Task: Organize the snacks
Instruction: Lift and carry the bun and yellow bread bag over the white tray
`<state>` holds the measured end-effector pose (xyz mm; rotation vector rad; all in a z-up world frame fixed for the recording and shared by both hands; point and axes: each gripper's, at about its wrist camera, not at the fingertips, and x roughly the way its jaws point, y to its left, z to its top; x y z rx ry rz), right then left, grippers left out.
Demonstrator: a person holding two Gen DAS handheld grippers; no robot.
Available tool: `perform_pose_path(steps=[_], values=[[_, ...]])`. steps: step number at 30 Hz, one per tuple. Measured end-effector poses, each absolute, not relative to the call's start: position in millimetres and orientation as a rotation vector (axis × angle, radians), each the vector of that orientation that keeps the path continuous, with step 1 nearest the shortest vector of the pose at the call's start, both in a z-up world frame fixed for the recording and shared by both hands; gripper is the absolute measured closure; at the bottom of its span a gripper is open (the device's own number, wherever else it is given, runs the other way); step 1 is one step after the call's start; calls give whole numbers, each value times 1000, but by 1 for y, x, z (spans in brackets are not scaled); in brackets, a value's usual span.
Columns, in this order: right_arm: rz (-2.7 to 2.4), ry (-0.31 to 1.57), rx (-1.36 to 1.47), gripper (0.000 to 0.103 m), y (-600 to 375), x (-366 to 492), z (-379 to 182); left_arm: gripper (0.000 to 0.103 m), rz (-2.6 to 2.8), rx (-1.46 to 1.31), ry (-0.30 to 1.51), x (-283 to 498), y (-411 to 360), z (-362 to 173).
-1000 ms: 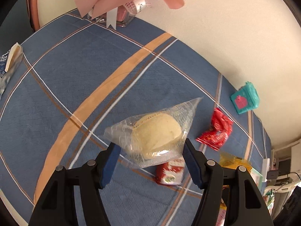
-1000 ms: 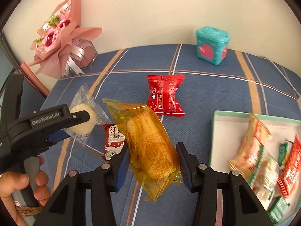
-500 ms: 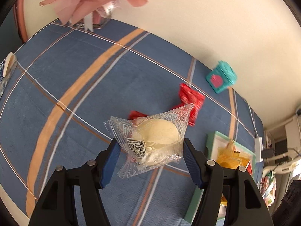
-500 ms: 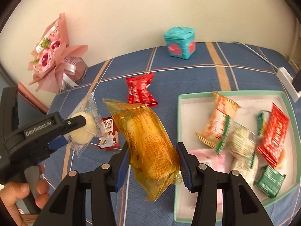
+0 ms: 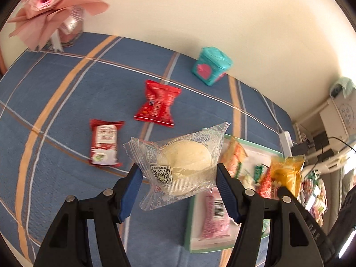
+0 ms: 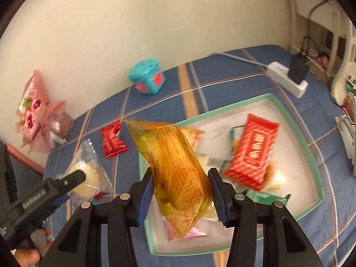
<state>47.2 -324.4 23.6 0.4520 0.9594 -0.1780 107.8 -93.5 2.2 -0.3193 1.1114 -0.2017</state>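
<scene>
My left gripper (image 5: 178, 175) is shut on a clear-wrapped pale round cake (image 5: 184, 158), held above the near left edge of the green-rimmed tray (image 5: 189, 233). My right gripper (image 6: 180, 182) is shut on an orange-wrapped snack (image 6: 175, 169), held over the tray (image 6: 296, 131). The tray holds several wrapped snacks, among them a big red pack (image 6: 253, 151). Two red packs lie on the blue cloth: one large (image 5: 158, 104), one small with white print (image 5: 104, 142). The left gripper and its cake also show in the right wrist view (image 6: 84, 178).
A teal box (image 5: 211, 65) stands by the wall. A pink bouquet (image 5: 51, 6) sits at the far left corner. A white power strip (image 6: 289, 77) with a black plug lies behind the tray. Shelving with goods stands at the right (image 6: 349, 111).
Both grippers have swung right with their snacks. The orange snack is now over the tray and the cake is at the tray's near left edge.
</scene>
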Motion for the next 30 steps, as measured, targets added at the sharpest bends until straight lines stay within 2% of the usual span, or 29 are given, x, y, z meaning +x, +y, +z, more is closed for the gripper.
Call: perform_pose_path(steps=[11,30], values=[[-256,888,551,52,-382,52,15,35,-288,-277,1075,128,-147,-3],[-196,926,580,52,-379,110,-26,35,-264,-190,1023,173,-181,-38]])
